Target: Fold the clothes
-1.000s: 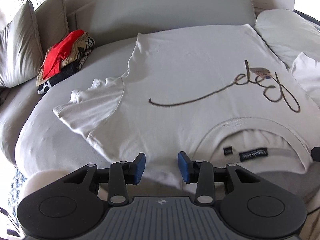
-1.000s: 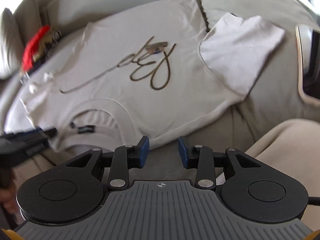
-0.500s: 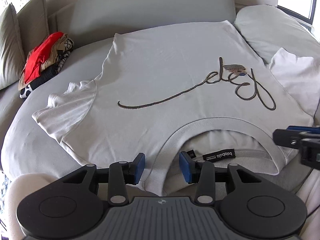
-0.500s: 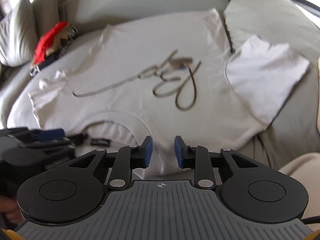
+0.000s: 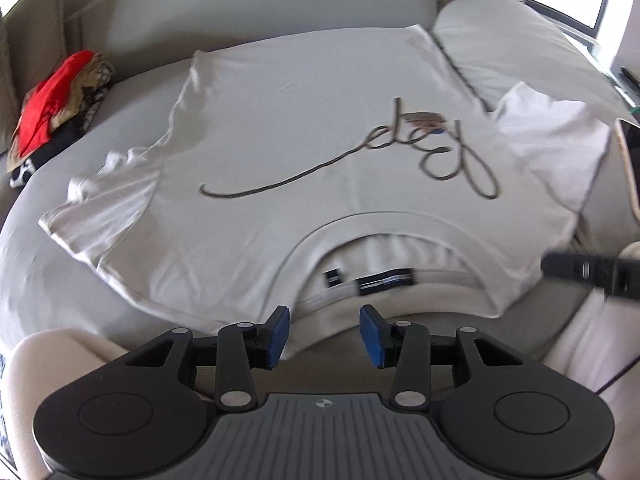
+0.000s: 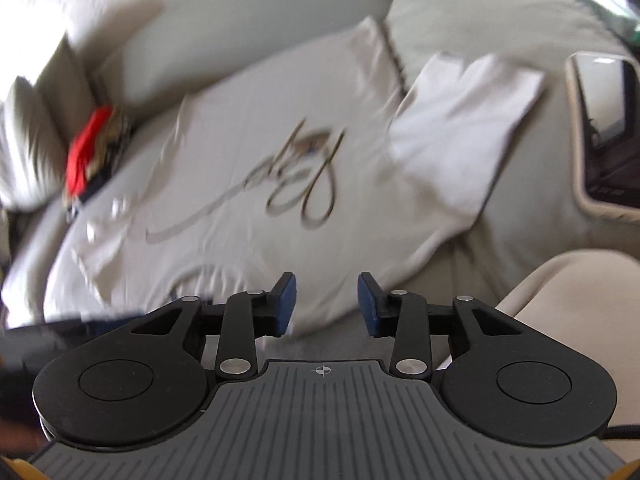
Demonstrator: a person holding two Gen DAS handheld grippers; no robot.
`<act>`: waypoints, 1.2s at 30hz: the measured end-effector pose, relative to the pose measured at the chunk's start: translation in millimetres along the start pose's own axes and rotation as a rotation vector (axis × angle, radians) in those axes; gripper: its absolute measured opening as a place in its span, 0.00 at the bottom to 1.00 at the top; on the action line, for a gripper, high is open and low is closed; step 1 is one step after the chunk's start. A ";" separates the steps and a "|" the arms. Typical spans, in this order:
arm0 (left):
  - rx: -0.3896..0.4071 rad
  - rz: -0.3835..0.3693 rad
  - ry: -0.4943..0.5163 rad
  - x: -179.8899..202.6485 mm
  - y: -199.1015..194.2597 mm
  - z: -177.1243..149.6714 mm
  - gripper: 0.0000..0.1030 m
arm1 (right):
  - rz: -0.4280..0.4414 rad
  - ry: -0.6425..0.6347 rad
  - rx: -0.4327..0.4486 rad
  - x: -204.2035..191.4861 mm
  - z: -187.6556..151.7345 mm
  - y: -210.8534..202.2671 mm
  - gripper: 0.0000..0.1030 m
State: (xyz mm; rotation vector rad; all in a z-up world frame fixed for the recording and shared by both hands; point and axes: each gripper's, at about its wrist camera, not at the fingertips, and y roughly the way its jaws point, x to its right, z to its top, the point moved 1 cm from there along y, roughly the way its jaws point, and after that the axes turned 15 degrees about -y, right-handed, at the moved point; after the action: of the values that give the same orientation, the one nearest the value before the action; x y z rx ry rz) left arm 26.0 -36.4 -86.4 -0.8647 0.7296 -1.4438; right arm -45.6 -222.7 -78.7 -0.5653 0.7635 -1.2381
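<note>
A white T-shirt [image 6: 256,184] with looping script lies flat on the grey sofa [image 6: 256,36], its near shoulder edge between the opening jaws of the right gripper [image 6: 326,304], red clothes [image 6: 86,152] piled far left, a phone [image 6: 604,132] at right.

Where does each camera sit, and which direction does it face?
Left wrist: sits on the left claw, looking forward and down at the collar of the white T-shirt spread on the sofa; the right claw shows blurred at the right edge.
Right wrist: sits on the right claw, jaws opening over the shirt's near edge, facing the T-shirt and its right sleeve; the phone lies to the right.
Both share the T-shirt and the pile of folded clothes.
</note>
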 end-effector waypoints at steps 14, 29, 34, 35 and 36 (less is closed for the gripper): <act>0.003 -0.026 0.053 24.3 1.9 14.3 0.43 | -0.274 0.134 0.228 89.2 43.5 2.7 0.41; -0.042 -0.029 0.058 37.9 24.1 22.4 0.44 | -0.437 0.213 0.147 132.7 64.9 48.1 0.37; -0.041 -0.030 0.047 35.4 23.1 22.7 0.44 | -0.381 0.297 0.239 146.5 56.5 41.9 0.03; -0.040 -0.031 0.044 34.6 22.3 22.5 0.44 | -0.366 0.312 0.268 148.4 54.4 38.5 0.02; -0.040 -0.033 0.040 33.5 21.4 22.2 0.44 | -0.360 0.306 0.289 147.9 53.9 35.7 0.02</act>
State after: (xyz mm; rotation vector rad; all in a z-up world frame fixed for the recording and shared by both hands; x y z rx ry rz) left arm 56.7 -69.7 -90.3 -0.8846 0.7797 -1.4837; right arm 38.9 -358.3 -101.5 -0.2830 0.7368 -1.7627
